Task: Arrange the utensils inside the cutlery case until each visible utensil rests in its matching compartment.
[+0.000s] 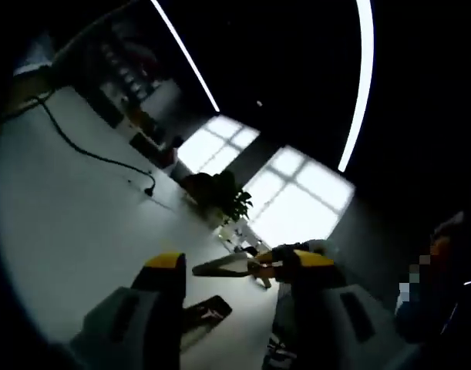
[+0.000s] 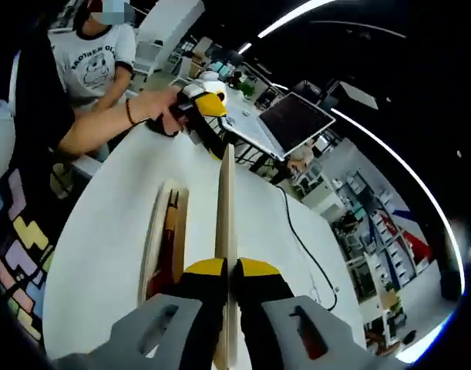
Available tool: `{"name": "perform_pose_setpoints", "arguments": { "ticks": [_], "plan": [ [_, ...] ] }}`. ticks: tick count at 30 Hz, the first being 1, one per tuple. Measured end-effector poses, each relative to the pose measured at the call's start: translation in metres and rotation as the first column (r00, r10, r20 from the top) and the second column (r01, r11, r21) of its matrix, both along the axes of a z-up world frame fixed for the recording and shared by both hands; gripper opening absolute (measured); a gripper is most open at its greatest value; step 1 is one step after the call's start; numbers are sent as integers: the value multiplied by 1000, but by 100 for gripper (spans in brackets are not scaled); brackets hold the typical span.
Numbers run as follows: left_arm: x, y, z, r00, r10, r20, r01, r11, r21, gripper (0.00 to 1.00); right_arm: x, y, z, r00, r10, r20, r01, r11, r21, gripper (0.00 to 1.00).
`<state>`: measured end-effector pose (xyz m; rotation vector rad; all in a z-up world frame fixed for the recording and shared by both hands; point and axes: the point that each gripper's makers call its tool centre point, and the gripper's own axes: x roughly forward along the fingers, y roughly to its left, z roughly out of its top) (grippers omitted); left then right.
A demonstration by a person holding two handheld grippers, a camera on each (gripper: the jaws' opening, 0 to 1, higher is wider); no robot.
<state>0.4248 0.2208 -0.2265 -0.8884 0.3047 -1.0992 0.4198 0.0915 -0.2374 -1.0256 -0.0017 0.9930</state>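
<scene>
Both tongs carry grey moulded bodies with dark oblong recesses, black inner jaw arms and yellow tip caps: the left tongs (image 1: pixel 233 271) and the right tongs (image 2: pixel 232 271), whose recesses show red inside. The person's hand (image 2: pixel 159 105) wears a dark bead bracelet (image 2: pixel 129 112) at the wrist, below a black sleeve (image 2: pixel 42 104).
</scene>
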Motion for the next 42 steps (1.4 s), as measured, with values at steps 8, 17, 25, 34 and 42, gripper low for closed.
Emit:
{"name": "perform_pose_setpoints", "arguments": {
  "ticks": [8,17,25,34,42],
  "plan": [
    [0,-20,-3,991,-101,-86,90,988,-124,49,-3,5,12,960,1,279,13,999,-47,3],
    [4,-25,-6,984,-107,-140,82,981,-174,26,-12,9,18,835,76,546,23,985,-171,3],
    [11,-32,-10,960,-133,-248,65,962,-266,14,-19,11,15,775,148,614,16,967,-253,4],
    [3,-37,-6,944,-181,-275,95,950,-298,4,-11,10,-10,938,92,334,-55,991,-121,22],
    [13,-36,-21,943,-131,-306,43,959,-279,4,2,12,-2,997,41,-65,-34,994,102,46]
  ]
}}
